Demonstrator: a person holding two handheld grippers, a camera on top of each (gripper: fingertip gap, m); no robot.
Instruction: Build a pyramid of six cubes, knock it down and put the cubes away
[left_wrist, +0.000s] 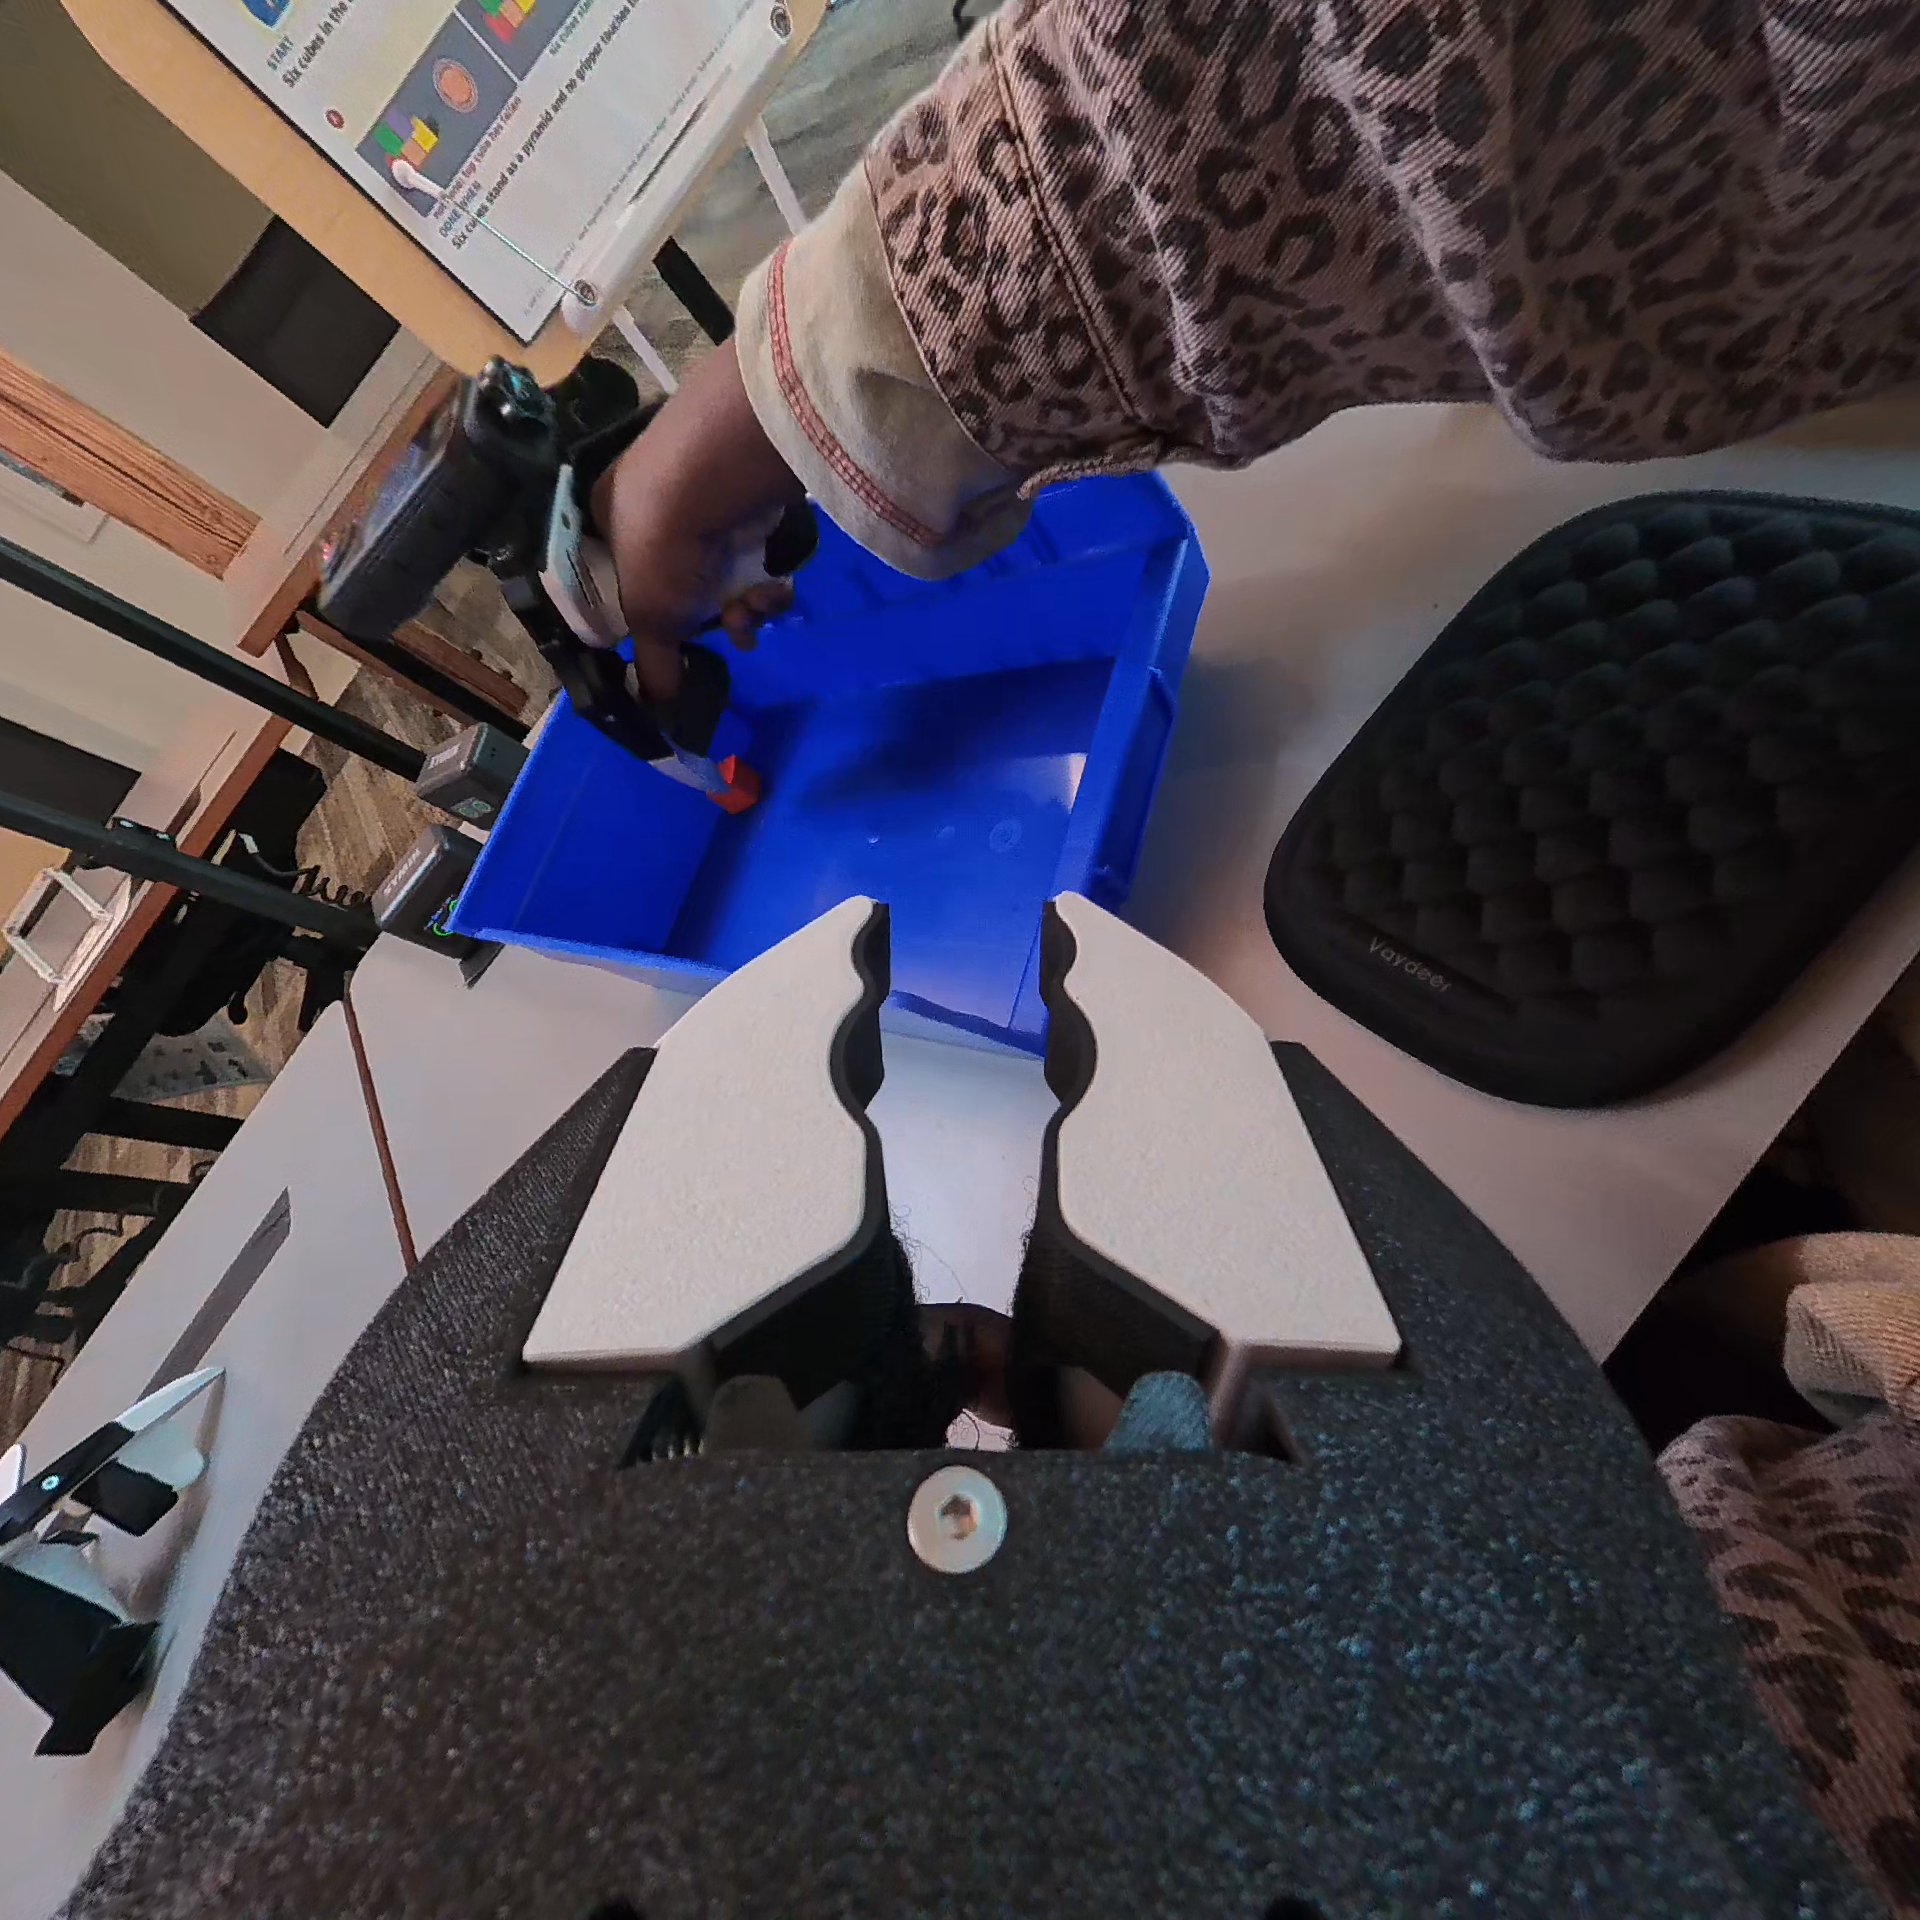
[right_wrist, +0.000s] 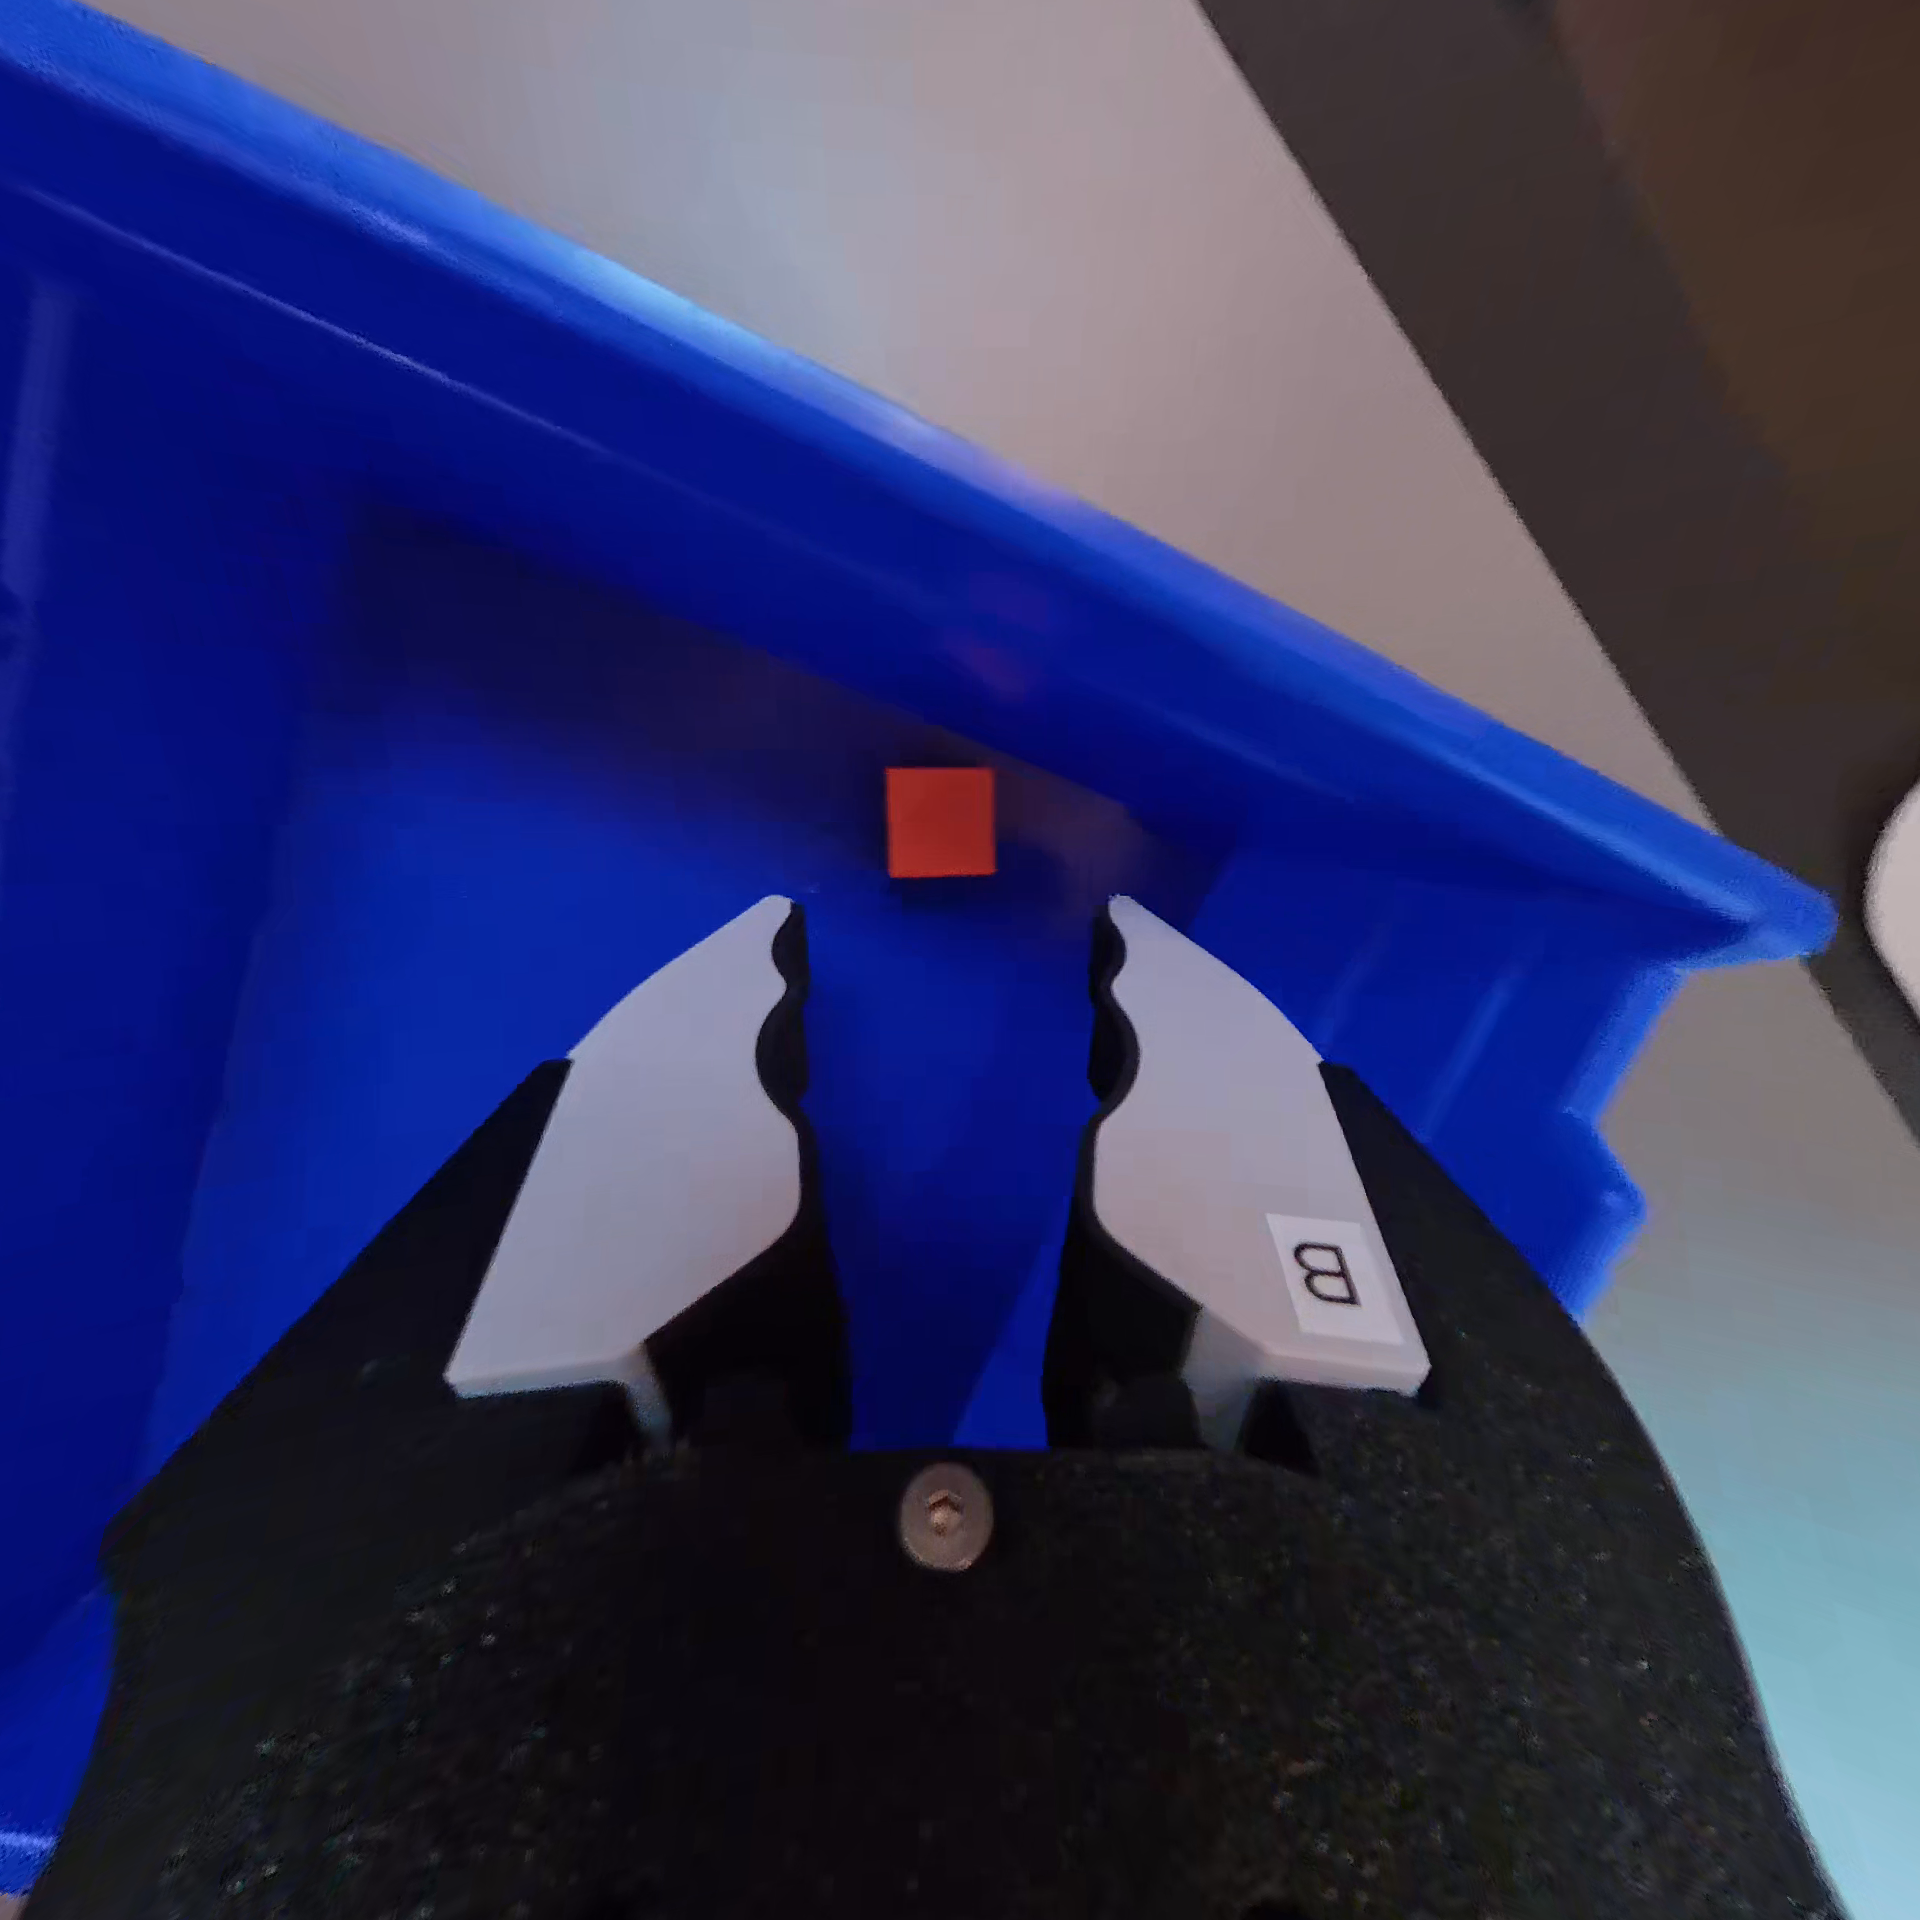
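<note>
A red cube (right_wrist: 940, 823) lies in the blue bin (right_wrist: 520, 436), close to its far wall. My right gripper (right_wrist: 951, 920) is open and empty inside the bin, with its fingertips just short of the cube and not touching it. In the left wrist view the red cube (left_wrist: 736, 781) shows at the tips of the right gripper (left_wrist: 694, 767), near the bin's left side. My left gripper (left_wrist: 964, 920) is open and empty, hovering over the white table at the near rim of the blue bin (left_wrist: 935, 644). No other cubes are in view.
A black padded cushion (left_wrist: 1600, 790) lies on the table right of the bin. A leopard-print sleeve (left_wrist: 1351, 229) reaches over the bin. Black stand poles (left_wrist: 208, 873) and an instruction sheet (left_wrist: 499, 135) are at the left. A black and white device (left_wrist: 83, 1538) sits at the lower left.
</note>
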